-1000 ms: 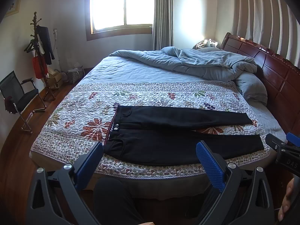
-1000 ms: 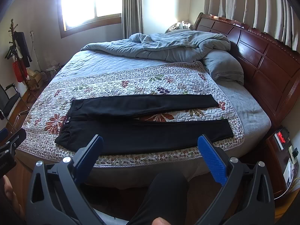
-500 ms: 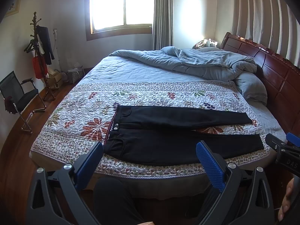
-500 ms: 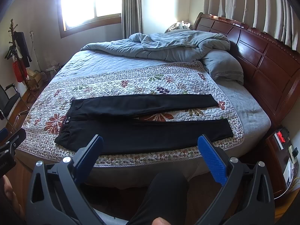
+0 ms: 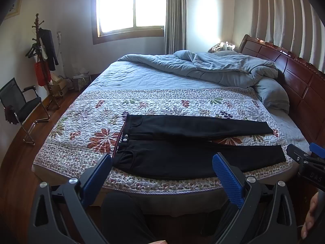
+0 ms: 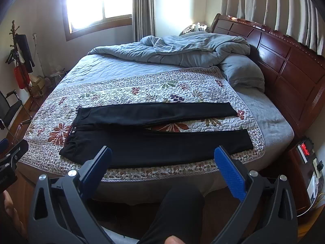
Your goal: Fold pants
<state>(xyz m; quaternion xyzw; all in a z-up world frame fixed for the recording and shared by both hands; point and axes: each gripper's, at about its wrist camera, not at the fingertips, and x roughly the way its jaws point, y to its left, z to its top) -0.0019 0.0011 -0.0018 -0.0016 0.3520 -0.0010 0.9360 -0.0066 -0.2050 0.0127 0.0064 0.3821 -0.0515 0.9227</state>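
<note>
Pants (image 5: 195, 144) lie flat (legs spread apart) on the quilt (image 5: 85, 134), left gripper (image 5: 162, 168) and right gripper (image 6: 162, 162) both agape, clear of them

We view from bed's near edge, both cameras low, facing 12 o'clock across quilt (image 5: 97, 134). Left view sits leftward, right view rightward. Both share pants (image 5: 182, 142), headboard (image 6: 284, 67) at 2 o'clock.

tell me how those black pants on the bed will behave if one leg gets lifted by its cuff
The black pants lie flat and thin on the floral quilt, so they are probably floppy: a lifted cuff would likely drape and sag. They look light, so the rest may drag along the quilt. Nothing suggests rolling or breaking.
</note>
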